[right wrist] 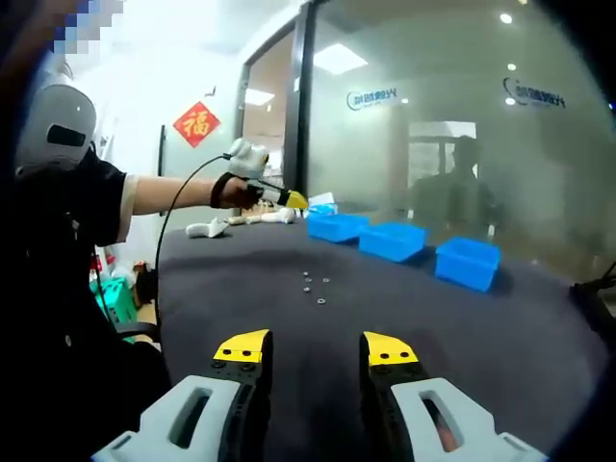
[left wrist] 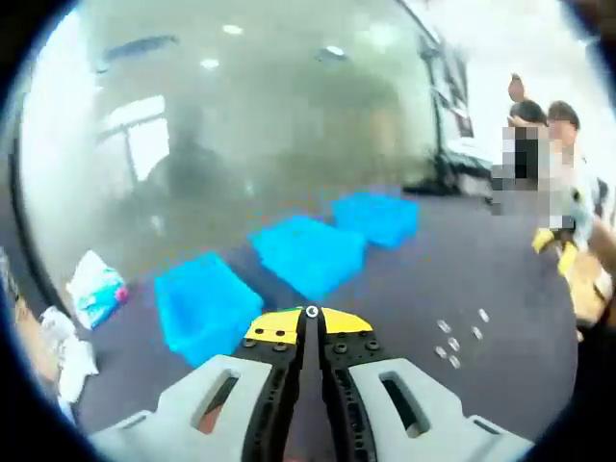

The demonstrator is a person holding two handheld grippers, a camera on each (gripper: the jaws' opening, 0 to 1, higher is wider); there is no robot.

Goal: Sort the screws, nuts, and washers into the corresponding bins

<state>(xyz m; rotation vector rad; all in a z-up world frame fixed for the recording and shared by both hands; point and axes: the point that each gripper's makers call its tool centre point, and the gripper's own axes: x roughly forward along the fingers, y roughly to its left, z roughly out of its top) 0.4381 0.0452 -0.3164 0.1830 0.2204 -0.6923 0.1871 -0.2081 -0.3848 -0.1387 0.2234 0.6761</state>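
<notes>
three bins (right wrist: 394, 241), six small fasteners (left wrist: 458, 339)

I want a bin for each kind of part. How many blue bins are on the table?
3, in a row on the dark table: the first bin, the middle bin, and the last bin. Nothing seems to hide a fourth.

You see three blue bins (right wrist: 393, 240) in a row; small loose fasteners (right wrist: 315, 287), perhaps washers, lie scattered nearby.
</notes>
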